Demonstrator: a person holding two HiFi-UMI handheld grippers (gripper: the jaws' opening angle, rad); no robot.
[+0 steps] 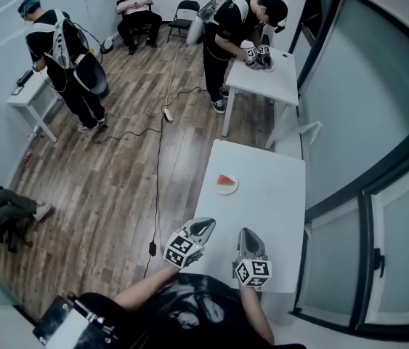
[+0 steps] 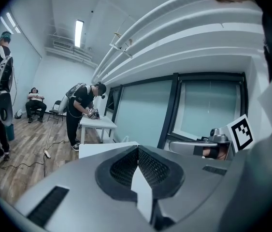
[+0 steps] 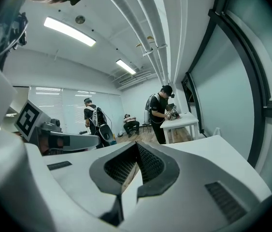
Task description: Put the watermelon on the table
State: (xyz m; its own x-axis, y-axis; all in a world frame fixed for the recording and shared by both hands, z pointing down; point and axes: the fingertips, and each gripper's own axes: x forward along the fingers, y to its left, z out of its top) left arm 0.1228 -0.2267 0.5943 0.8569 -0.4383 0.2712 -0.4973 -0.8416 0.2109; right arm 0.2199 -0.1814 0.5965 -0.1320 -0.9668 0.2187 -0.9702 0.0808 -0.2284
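A red watermelon slice [image 1: 226, 181] lies on a small white plate [image 1: 219, 190] at the left side of the white table [image 1: 273, 195]. Both grippers hover over the table's near end, well short of the plate and pointing toward it. My left gripper [image 1: 205, 226] is shut, its tips meeting with nothing between them; in the left gripper view the left gripper [image 2: 137, 149] shows the same. My right gripper [image 1: 248, 233] is beside it, also shut and empty, as the right gripper [image 3: 136, 145] shows in its own view. The slice is hidden in both gripper views.
A second white table [image 1: 280, 86] stands beyond, with a person [image 1: 229, 31] bent over it. Another person [image 1: 62, 57] stands by a small table [image 1: 26, 97] at left. A cable and power strip [image 1: 166, 113] lie on the wood floor. Windows [image 1: 364, 122] run along the right.
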